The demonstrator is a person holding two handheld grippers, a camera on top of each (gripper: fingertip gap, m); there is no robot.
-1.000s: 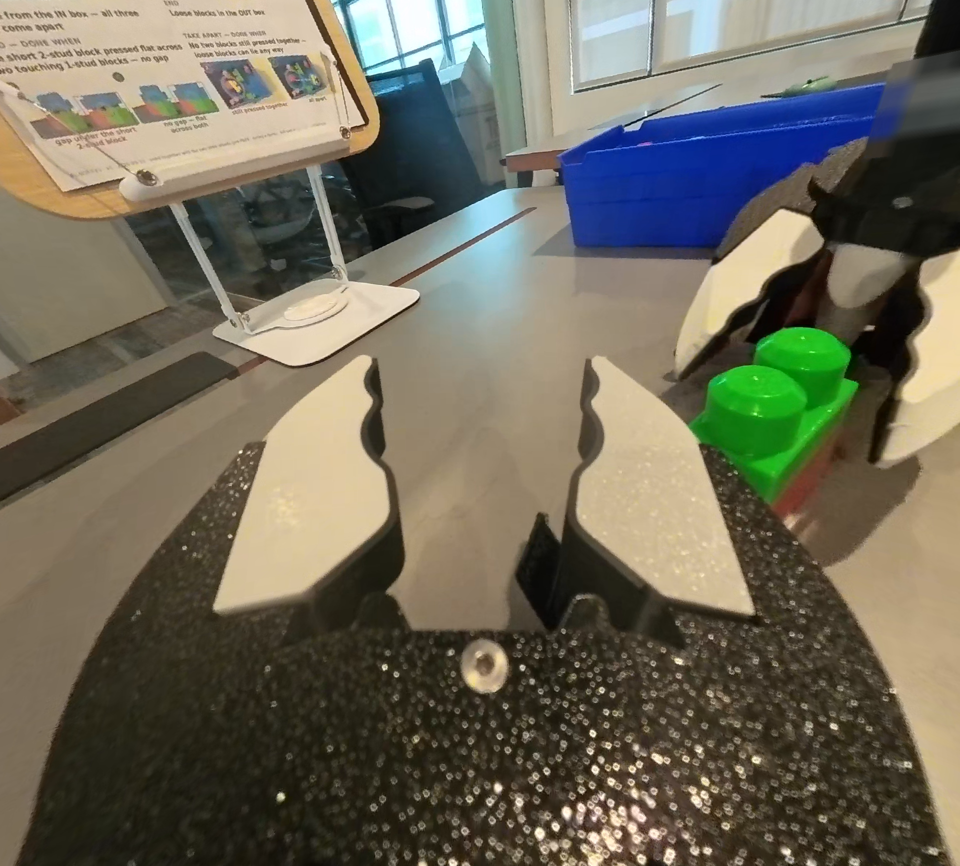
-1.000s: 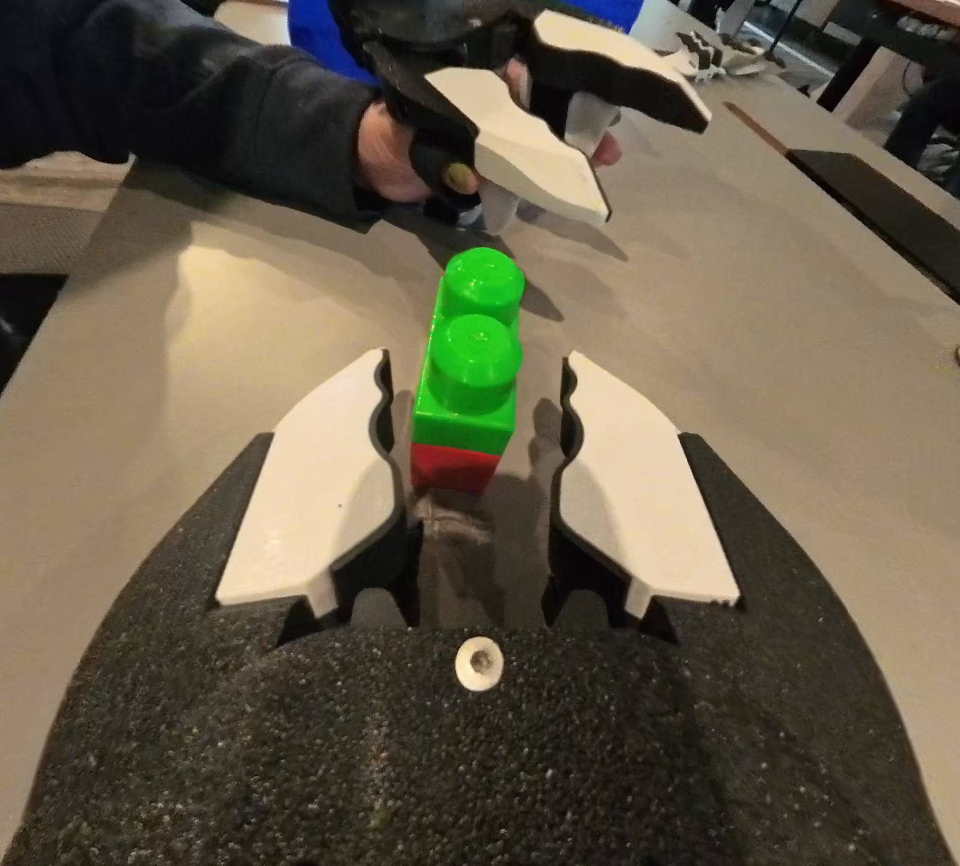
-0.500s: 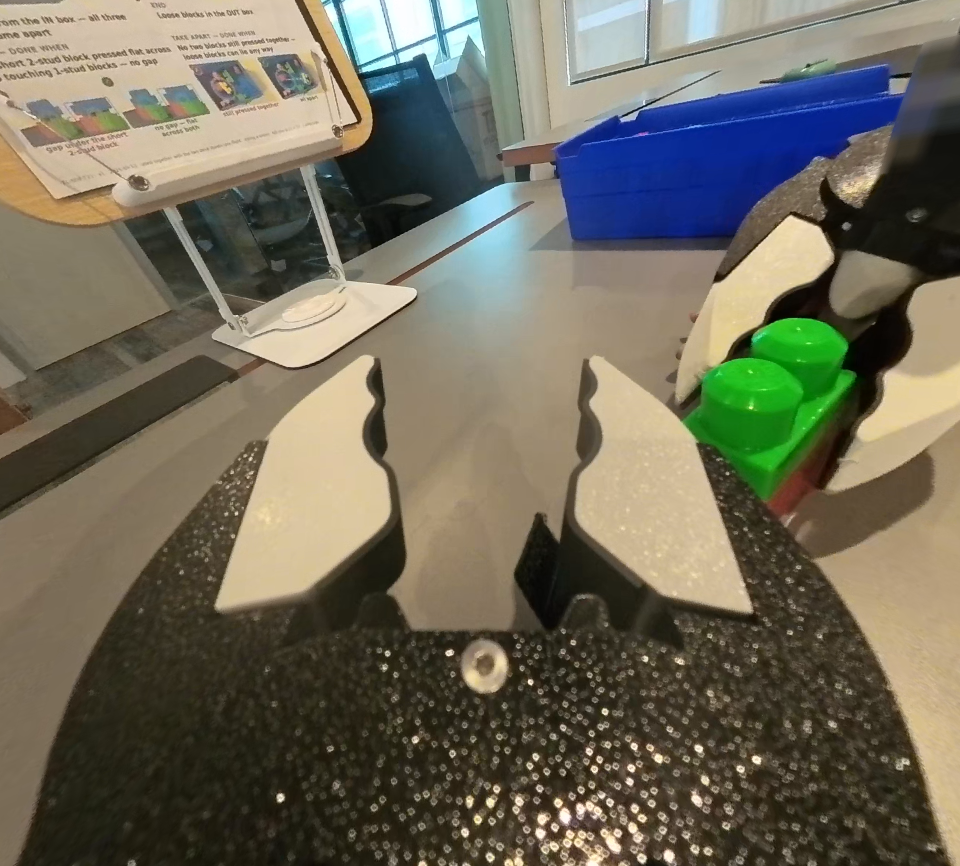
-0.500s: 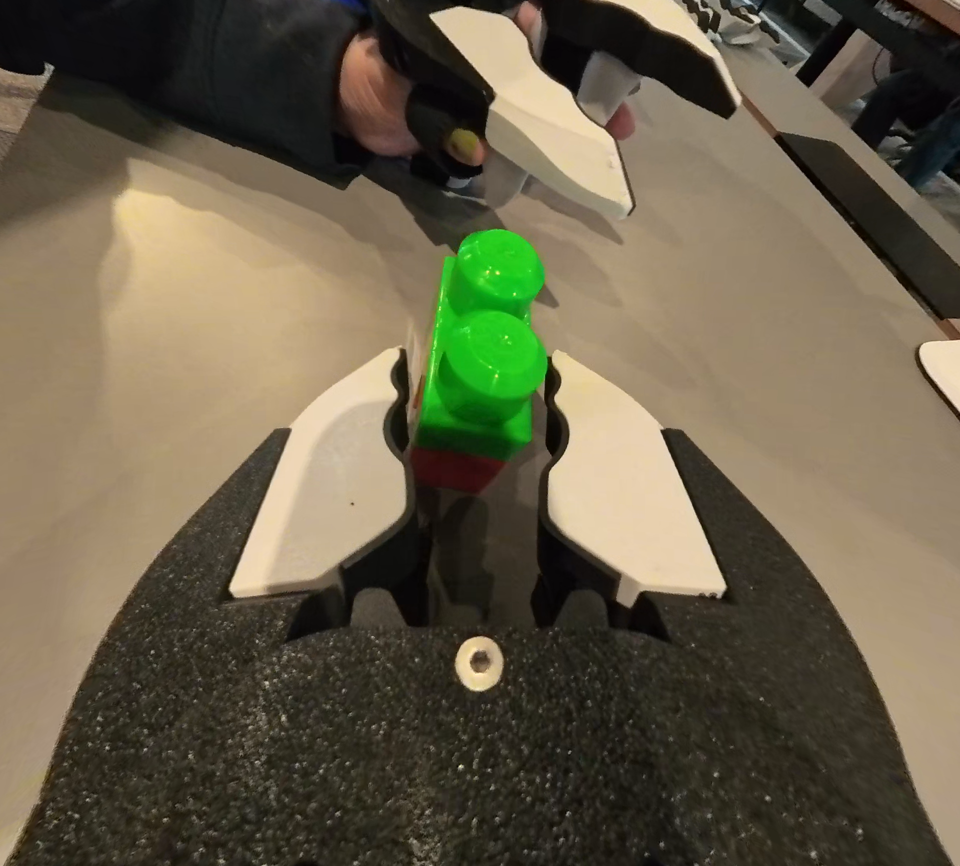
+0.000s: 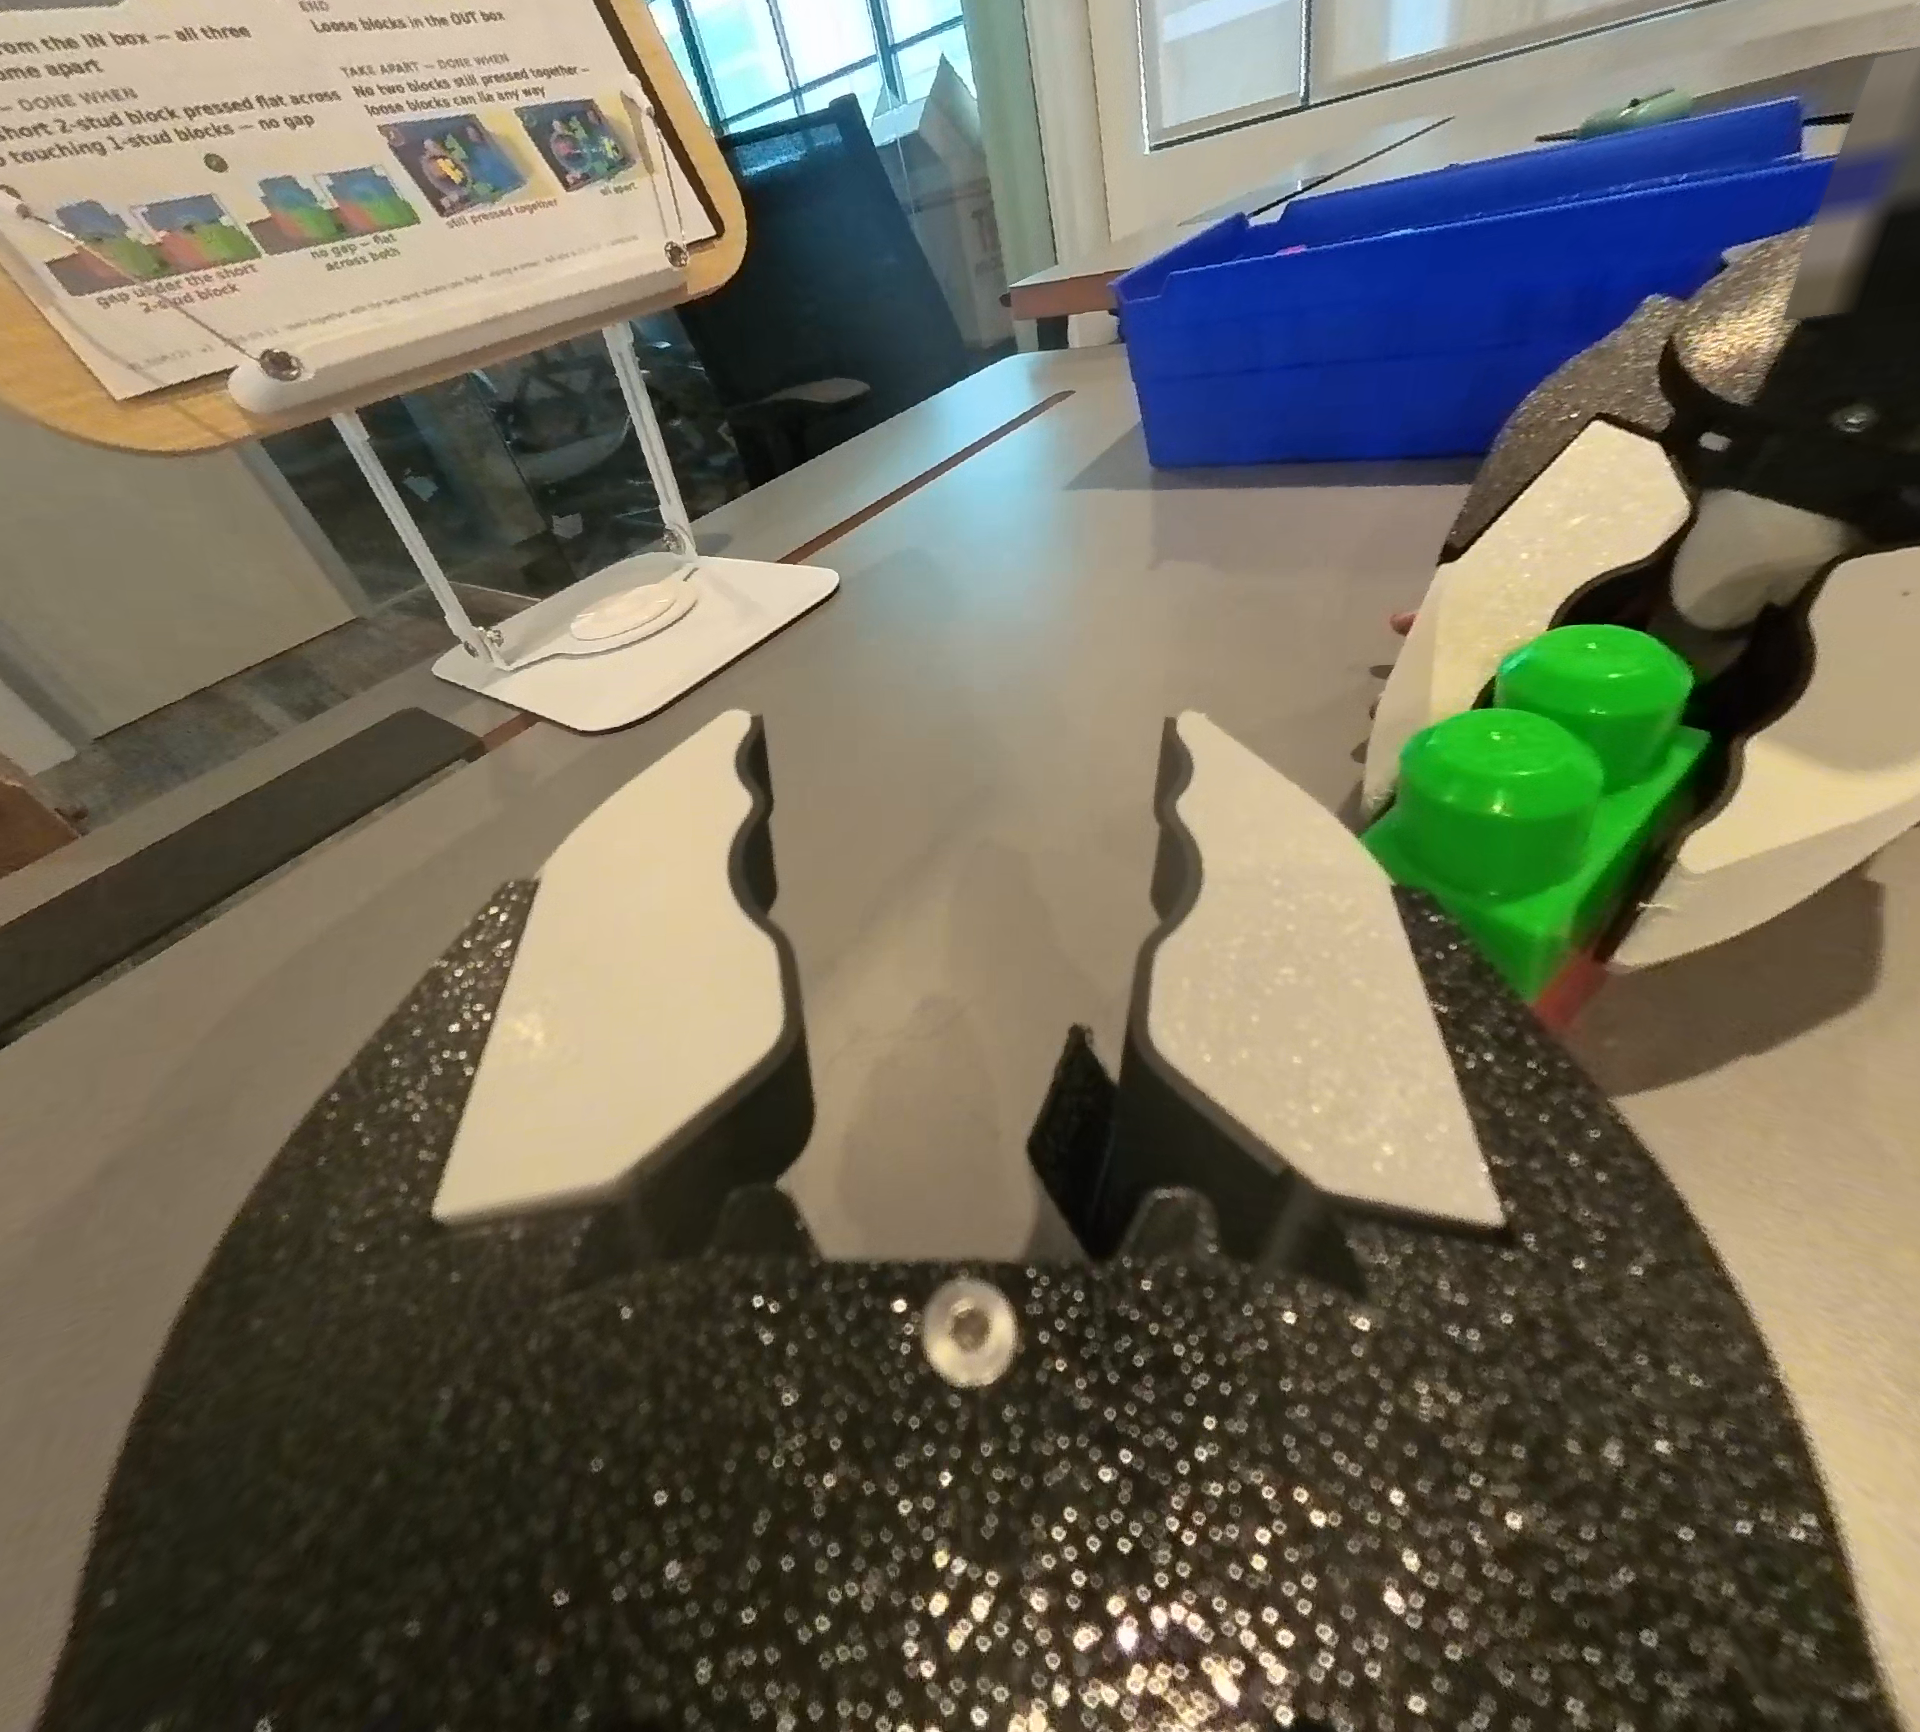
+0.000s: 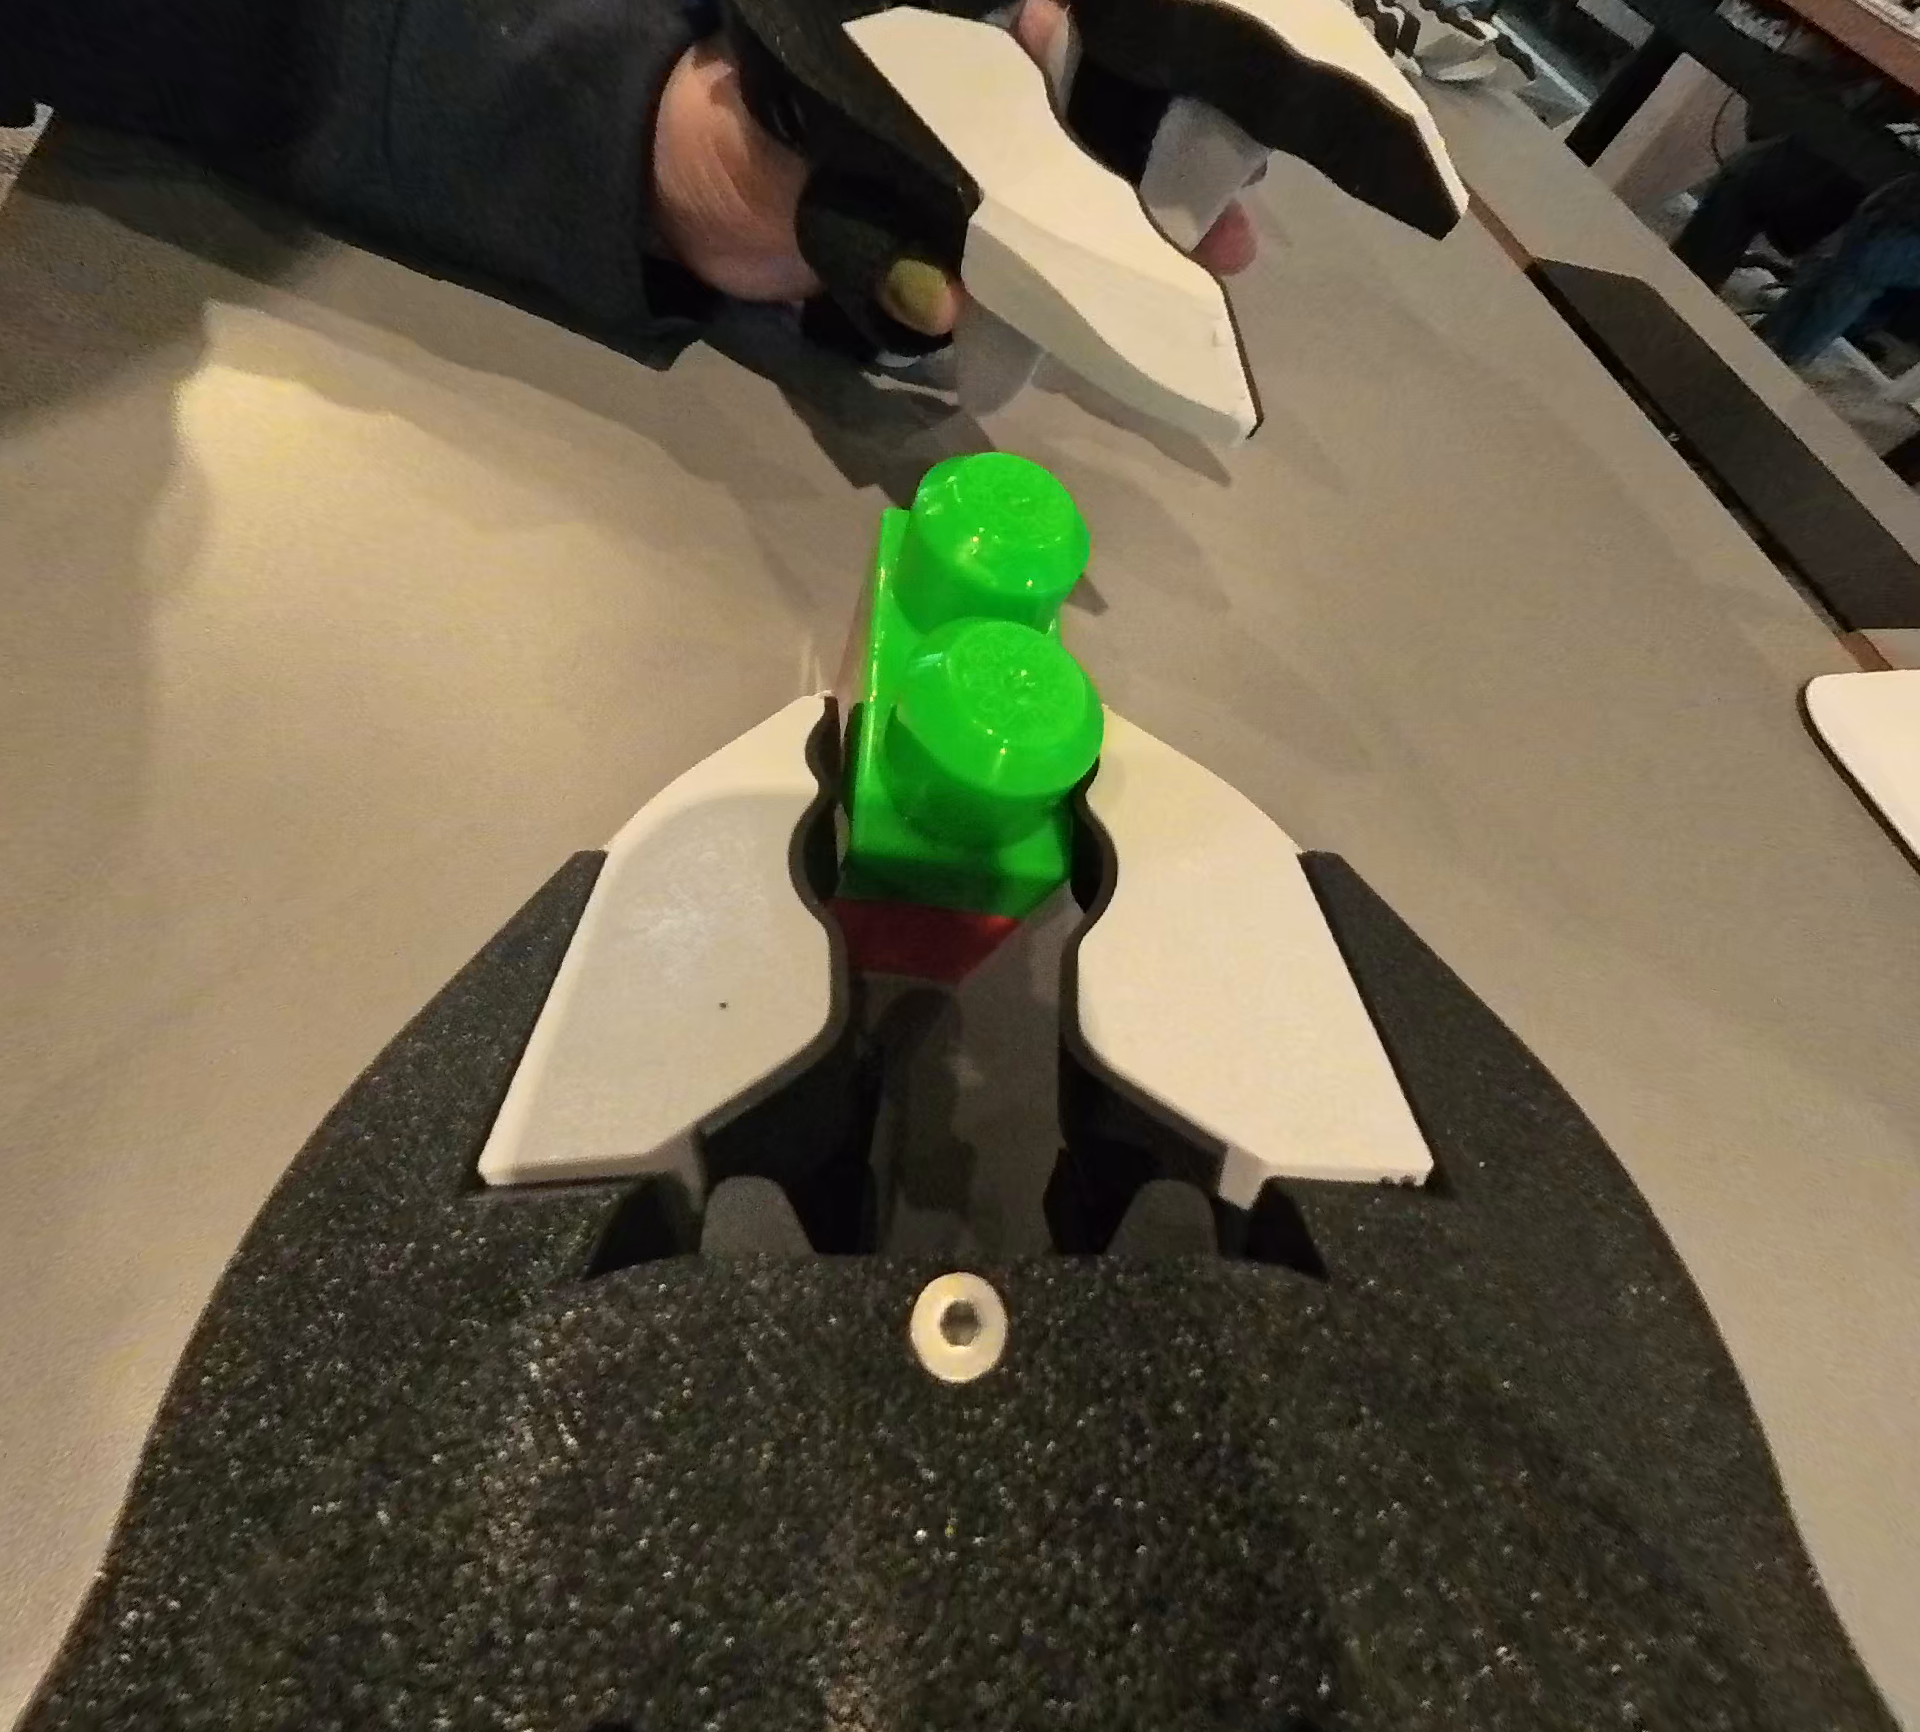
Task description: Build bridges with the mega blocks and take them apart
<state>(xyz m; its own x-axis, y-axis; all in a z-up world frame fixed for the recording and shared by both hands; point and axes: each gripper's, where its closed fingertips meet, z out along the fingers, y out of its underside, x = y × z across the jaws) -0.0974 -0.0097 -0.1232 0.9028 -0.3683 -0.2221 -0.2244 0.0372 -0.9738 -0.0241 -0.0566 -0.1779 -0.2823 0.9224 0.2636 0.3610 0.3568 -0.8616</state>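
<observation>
**Green-on-red block stack gripped at the table**

Left wrist view: the left gripper (image 5: 961,835) was held released, nothing between its fingers, above the grey table (image 5: 966,560). To its right, the green block (image 5: 1527,835) was seen clamped by the right gripper (image 5: 1673,747), before a blue bin (image 5: 1455,352).

Right wrist view: the right gripper (image 6: 961,789) was closed on the green block (image 6: 977,726), which sat on a red block (image 6: 920,944). The left gripper (image 6: 1226,269) was held beyond, fingers apart.
</observation>
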